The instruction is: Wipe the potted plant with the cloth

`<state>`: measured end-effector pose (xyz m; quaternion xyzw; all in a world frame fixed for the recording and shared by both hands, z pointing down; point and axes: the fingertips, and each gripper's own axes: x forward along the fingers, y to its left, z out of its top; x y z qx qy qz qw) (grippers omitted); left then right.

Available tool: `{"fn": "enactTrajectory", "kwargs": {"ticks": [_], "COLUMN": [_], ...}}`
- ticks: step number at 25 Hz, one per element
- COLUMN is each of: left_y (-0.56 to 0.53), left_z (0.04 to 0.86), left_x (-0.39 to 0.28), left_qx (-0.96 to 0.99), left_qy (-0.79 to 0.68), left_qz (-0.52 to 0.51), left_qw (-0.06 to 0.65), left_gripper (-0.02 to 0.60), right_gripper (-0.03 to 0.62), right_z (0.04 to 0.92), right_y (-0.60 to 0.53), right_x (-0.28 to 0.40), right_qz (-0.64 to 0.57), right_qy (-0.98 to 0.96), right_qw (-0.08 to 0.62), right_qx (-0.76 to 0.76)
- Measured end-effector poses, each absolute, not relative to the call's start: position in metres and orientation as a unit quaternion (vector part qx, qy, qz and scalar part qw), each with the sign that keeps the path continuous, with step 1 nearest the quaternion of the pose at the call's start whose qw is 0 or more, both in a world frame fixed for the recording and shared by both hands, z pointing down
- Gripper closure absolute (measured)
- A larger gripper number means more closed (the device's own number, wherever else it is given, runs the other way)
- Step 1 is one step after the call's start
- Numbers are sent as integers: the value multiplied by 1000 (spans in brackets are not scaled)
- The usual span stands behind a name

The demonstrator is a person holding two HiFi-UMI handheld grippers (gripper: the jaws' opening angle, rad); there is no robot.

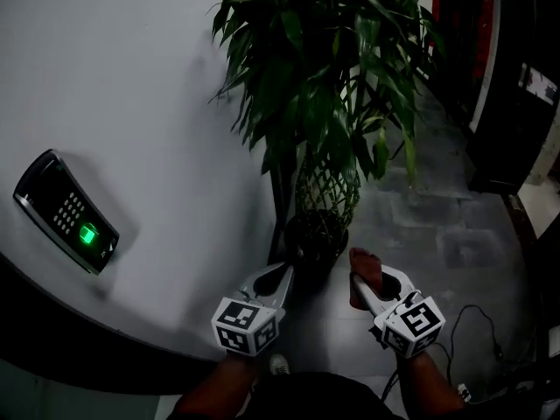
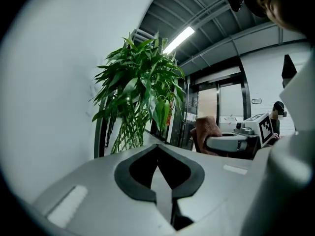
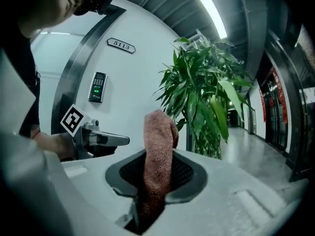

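Note:
A tall leafy potted plant [image 1: 324,86] stands in a dark pot [image 1: 315,239] against the white curved wall. Both grippers are low in front of the pot, pointing roughly level at it. My left gripper [image 1: 282,276] is shut with nothing between its jaws; its closed tips [image 2: 157,149] face the plant [image 2: 140,95]. My right gripper [image 1: 366,280] is shut on a reddish-brown cloth [image 1: 362,267], which sticks up between the jaws [image 3: 158,141]. The leaves [image 3: 206,97] hang just beyond it. Each gripper view shows the other gripper to the side: right gripper [image 2: 231,142], left gripper [image 3: 106,139].
A keypad lock [image 1: 68,213] with a green light is on the wall at left. Grey tiled floor [image 1: 437,226] runs to the right toward a dark doorway [image 1: 516,86]. A cable [image 1: 477,322] lies on the floor near my right hand.

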<state>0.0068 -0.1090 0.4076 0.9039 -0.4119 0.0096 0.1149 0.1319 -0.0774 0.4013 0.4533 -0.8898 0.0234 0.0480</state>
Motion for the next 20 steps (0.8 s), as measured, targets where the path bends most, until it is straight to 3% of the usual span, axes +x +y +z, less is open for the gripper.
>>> {"fn": "enactTrajectory", "kwargs": {"ticks": [10,20], "left_y": [-36,2], "left_z": [451,454], "left_x": [24,33], "left_qx": [896,894], "left_qy": [-411,-423], "left_qz": [27,30], "left_qw": [163,147], "left_gripper": [565,564], "right_gripper": [523,523], "right_z": [442,453], "right_y": [-11,25], "right_x": [175,179], "right_qz": [67,67], "right_qy": [-890,-896], "right_qw": [62,58], "right_qx": [446,435]}}
